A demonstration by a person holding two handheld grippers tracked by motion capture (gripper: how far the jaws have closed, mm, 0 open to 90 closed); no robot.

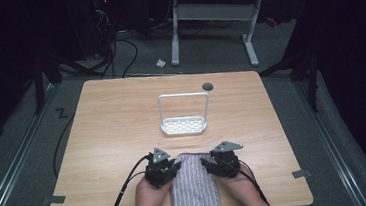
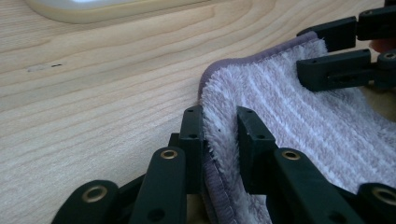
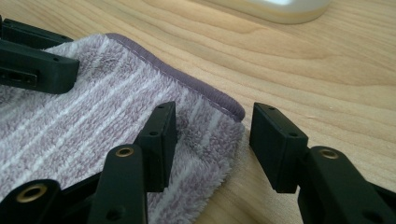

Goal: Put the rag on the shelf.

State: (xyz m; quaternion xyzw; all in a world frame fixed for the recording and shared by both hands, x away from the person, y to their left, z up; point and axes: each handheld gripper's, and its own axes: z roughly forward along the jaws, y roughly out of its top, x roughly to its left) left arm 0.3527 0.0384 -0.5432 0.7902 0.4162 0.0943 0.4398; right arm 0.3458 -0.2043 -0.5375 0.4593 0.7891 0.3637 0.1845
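Observation:
A lilac striped towel (image 1: 195, 192) lies folded at the table's front edge, between my two grippers. My left gripper (image 1: 175, 166) is at the towel's far left corner. In the left gripper view the left gripper (image 2: 219, 120) is shut on the towel's (image 2: 299, 116) hemmed edge, with the pile squeezed between its jaws. My right gripper (image 1: 206, 163) is at the far right corner. In the right gripper view the right gripper (image 3: 215, 120) is open and straddles that corner: one jaw rests on the towel (image 3: 93, 112), the other stands over bare wood.
A white perforated rack (image 1: 184, 131) with a tall wire loop stands mid-table, just beyond the towel; its base edge (image 2: 93, 10) (image 3: 280, 9) is close ahead of both grippers. A grey round cap (image 1: 207, 86) sits behind it. Cables trail off the front left.

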